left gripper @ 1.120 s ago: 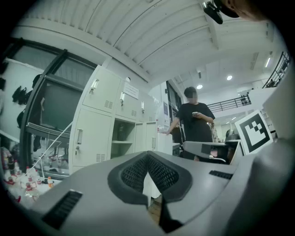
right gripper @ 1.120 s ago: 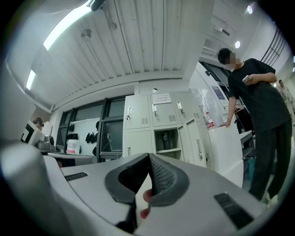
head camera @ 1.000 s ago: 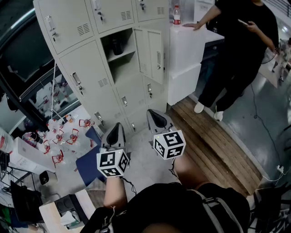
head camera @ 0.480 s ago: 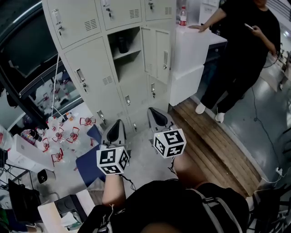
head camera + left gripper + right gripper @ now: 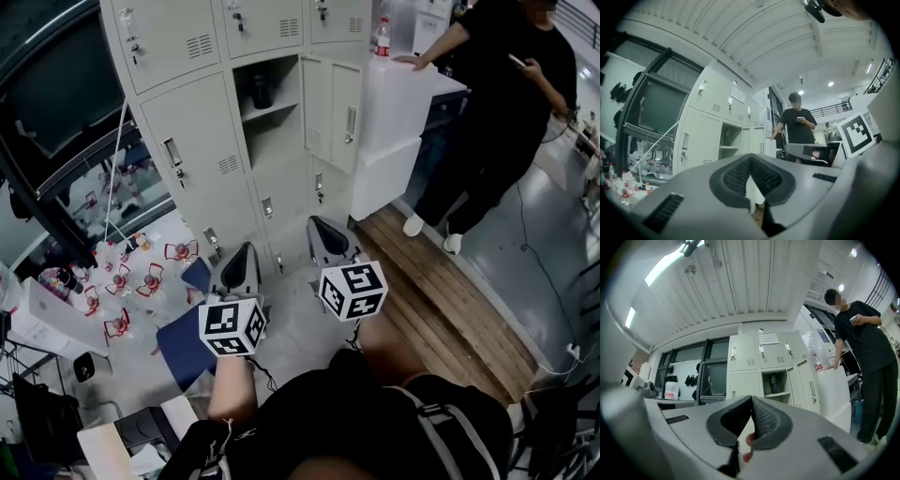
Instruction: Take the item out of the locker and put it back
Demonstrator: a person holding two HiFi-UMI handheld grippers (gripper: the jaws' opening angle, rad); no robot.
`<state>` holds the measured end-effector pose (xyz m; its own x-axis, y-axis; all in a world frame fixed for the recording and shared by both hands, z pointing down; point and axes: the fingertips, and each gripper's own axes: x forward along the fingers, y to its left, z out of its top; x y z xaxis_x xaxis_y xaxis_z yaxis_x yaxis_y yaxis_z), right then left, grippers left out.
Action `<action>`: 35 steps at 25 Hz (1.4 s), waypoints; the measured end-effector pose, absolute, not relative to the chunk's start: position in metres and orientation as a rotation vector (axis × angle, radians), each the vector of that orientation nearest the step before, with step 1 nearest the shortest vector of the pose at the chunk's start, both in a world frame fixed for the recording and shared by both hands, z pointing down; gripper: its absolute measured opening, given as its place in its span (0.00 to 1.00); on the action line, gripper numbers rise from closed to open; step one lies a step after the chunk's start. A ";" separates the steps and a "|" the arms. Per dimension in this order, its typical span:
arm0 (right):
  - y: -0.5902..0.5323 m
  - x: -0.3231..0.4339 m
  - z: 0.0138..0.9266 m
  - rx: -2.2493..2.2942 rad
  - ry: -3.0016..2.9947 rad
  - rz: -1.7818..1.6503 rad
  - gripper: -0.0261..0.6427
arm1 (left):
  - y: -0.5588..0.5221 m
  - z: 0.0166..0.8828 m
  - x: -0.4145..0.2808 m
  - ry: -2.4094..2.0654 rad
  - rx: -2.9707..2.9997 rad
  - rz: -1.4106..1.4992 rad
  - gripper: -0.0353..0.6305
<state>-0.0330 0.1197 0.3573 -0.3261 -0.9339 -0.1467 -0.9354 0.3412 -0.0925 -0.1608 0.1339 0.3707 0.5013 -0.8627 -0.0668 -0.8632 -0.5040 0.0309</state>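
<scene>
a: since a second ago the locker (image 5: 187, 141) has slid right in the head view. your left gripper (image 5: 246, 253) and right gripper (image 5: 319, 225) are well short of it.
b: and the item?
a: dark bottle (image 5: 261, 91), upright on the open compartment's shelf (image 5: 267, 111), door (image 5: 336, 98) swung right.
b: left gripper view?
a: pads together, nothing held; locker far ahead.
b: right gripper view?
a: closed, empty too. the bottle sits above and just right of your tips, so i'd judge your right hand nearer.

Grey left claw (image 5: 244, 253) and right claw (image 5: 323, 230), black ribbed pads (image 5: 736, 176), black-and-white marker cubes (image 5: 232, 328), black shirt (image 5: 375, 422).
</scene>
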 end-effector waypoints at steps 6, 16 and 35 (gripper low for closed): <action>0.092 -0.040 0.360 -1.688 2.438 0.017 0.06 | 0.110 0.374 -0.172 1.600 -2.686 0.128 0.07; -0.016 -0.029 0.364 -1.628 2.462 0.024 0.06 | 0.009 0.380 -0.160 1.657 -2.636 0.119 0.07; -0.306 0.048 0.346 -1.522 2.528 -0.059 0.06 | -0.269 0.358 -0.075 1.792 -2.567 0.053 0.07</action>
